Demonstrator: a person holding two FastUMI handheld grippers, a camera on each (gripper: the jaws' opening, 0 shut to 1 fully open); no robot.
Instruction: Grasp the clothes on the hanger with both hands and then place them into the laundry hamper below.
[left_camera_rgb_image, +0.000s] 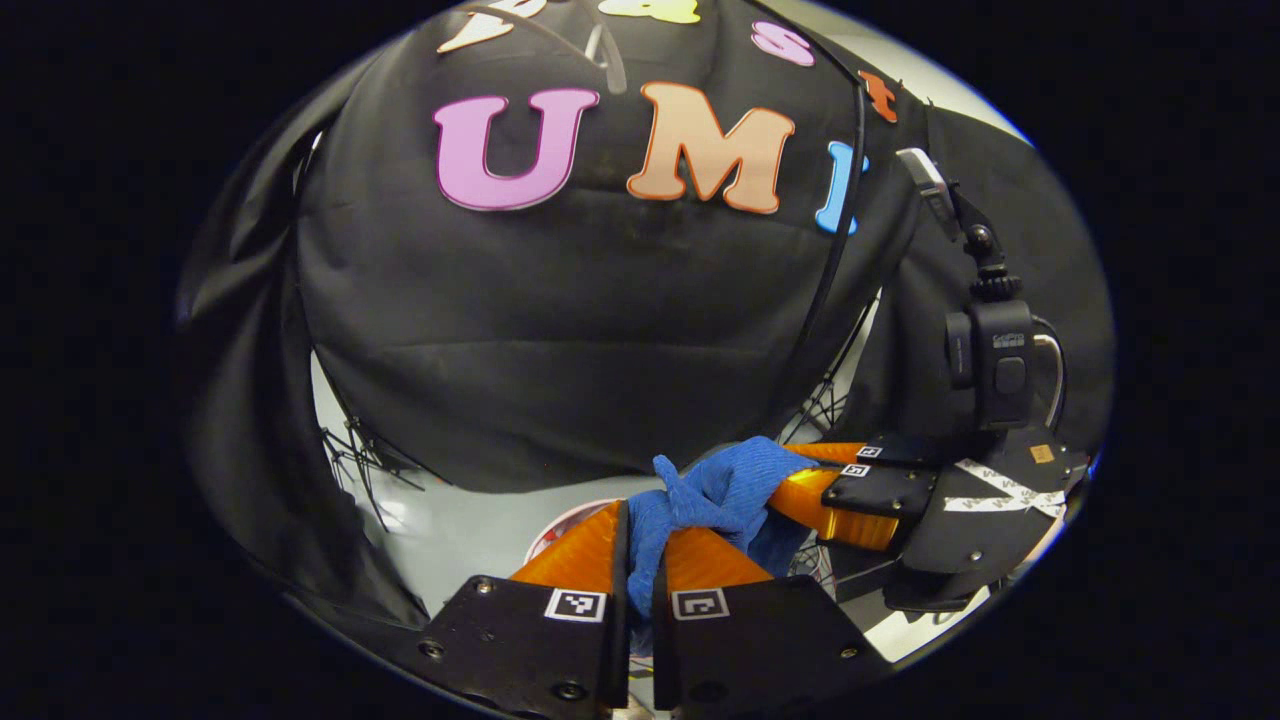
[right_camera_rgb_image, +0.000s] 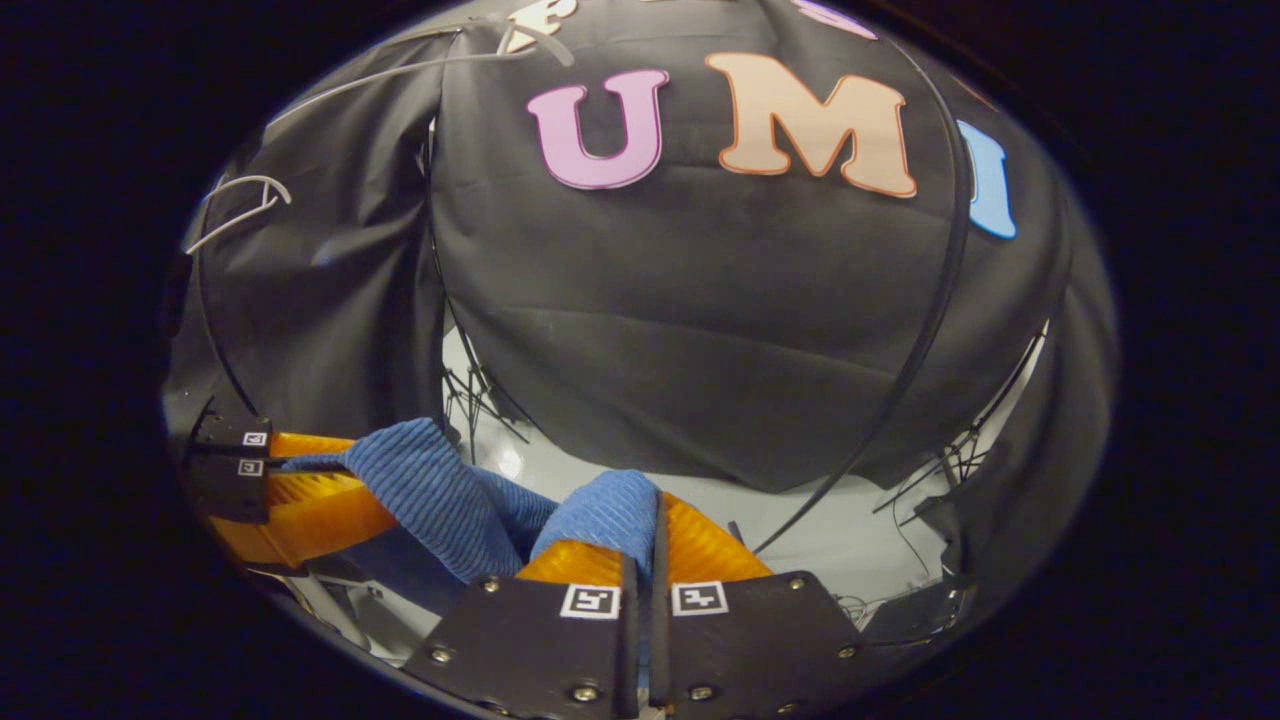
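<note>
Pinching the blue garment (left_camera_rgb_image: 735, 485) between them, your left gripper (left_camera_rgb_image: 640, 545) and right gripper (right_camera_rgb_image: 645, 535) both clamp its bunched ribbed folds; soft, light, floppy cloth, so keep gripping thick gathers.

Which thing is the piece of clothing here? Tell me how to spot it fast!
Look below the big black cloth wall, down where the two grippers meet. Stretched between the left gripper and the right gripper is the blue cloth, pinched at each end. It is the only soft, ribbed, blue thing there; everything beside it is hard.
</note>
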